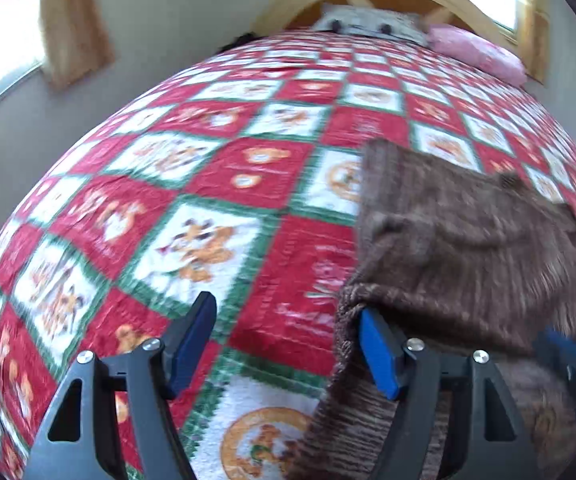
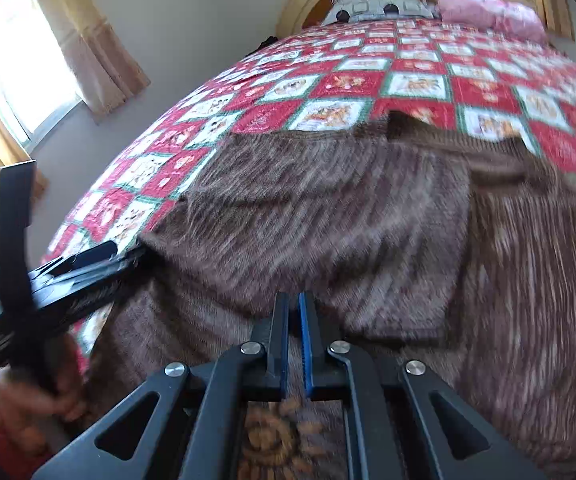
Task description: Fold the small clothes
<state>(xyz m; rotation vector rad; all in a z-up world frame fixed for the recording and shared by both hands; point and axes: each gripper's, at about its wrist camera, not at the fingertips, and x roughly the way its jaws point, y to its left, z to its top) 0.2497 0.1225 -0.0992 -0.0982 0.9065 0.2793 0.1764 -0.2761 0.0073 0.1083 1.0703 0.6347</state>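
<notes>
Lying on quilt [image 1: 216, 176], brown sweater [image 2: 327, 208], pink pillow [image 2: 491, 10] beyond

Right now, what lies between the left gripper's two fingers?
Only bare quilt, in the left wrist view; the brown sweater drapes over the outer side of one finger.

sweater [image 2: 327, 208]: motion-blurred, cut off right | quilt [image 1: 208, 160]: partly covered

Quilted bed [image 1: 248, 184] bears brown sweater [image 2: 327, 216]
</notes>
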